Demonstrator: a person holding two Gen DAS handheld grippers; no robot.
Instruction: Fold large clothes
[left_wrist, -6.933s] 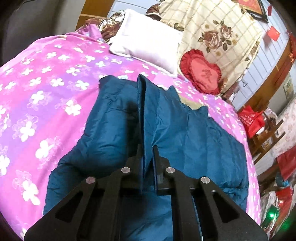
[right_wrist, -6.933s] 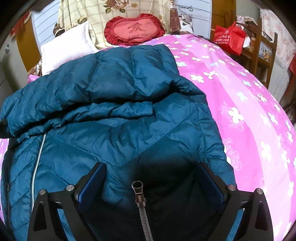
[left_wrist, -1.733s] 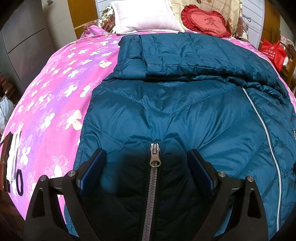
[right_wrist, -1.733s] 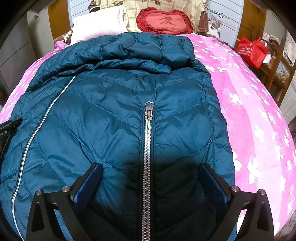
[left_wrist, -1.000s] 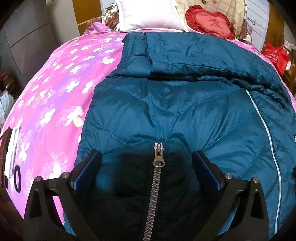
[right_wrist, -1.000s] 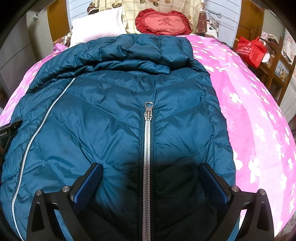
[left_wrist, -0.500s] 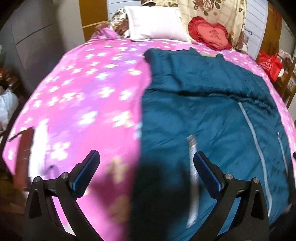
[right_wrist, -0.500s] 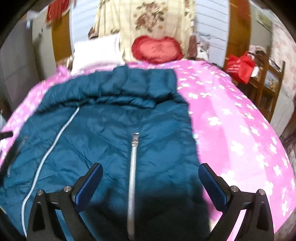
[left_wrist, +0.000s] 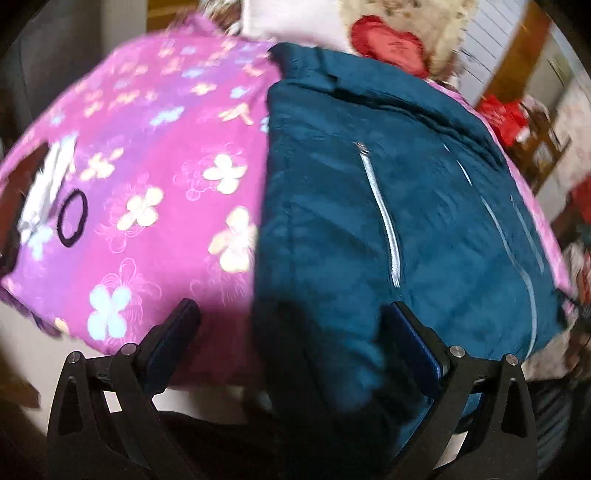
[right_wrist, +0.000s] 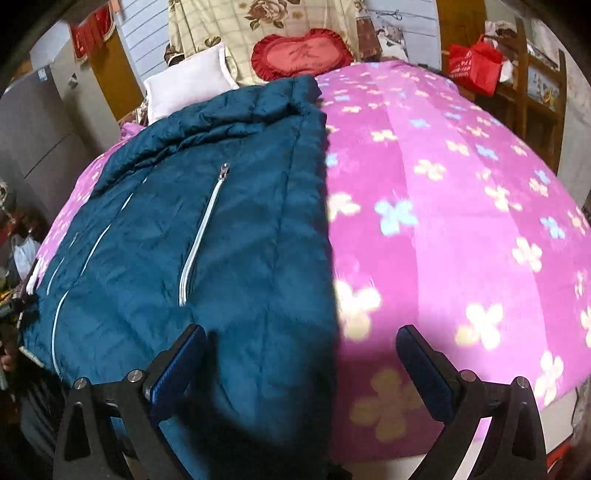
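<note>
A large teal puffer jacket (left_wrist: 424, 206) lies front up on the pink flowered bedspread (left_wrist: 147, 177), its silver pocket zippers showing; it also shows in the right wrist view (right_wrist: 207, 229). Its sleeves are folded across the top near the pillows. My left gripper (left_wrist: 291, 350) is open and empty above the jacket's bottom left corner at the bed's near edge. My right gripper (right_wrist: 303, 354) is open and empty above the jacket's bottom right corner, over the line where jacket meets the bedspread (right_wrist: 461, 221).
A white pillow (right_wrist: 188, 92) and a red heart cushion (right_wrist: 299, 51) lie at the head of the bed. A black hair tie (left_wrist: 72, 218) lies on the spread at left. A red bag (right_wrist: 476, 62) and wooden shelves stand at far right.
Both grippers have pulled back and outward from over the pocket zippers to the jacket's bottom corners, left one leftward, right one rightward. The left gripper, once shut on a fold, is open. The jacket lies flat.
</note>
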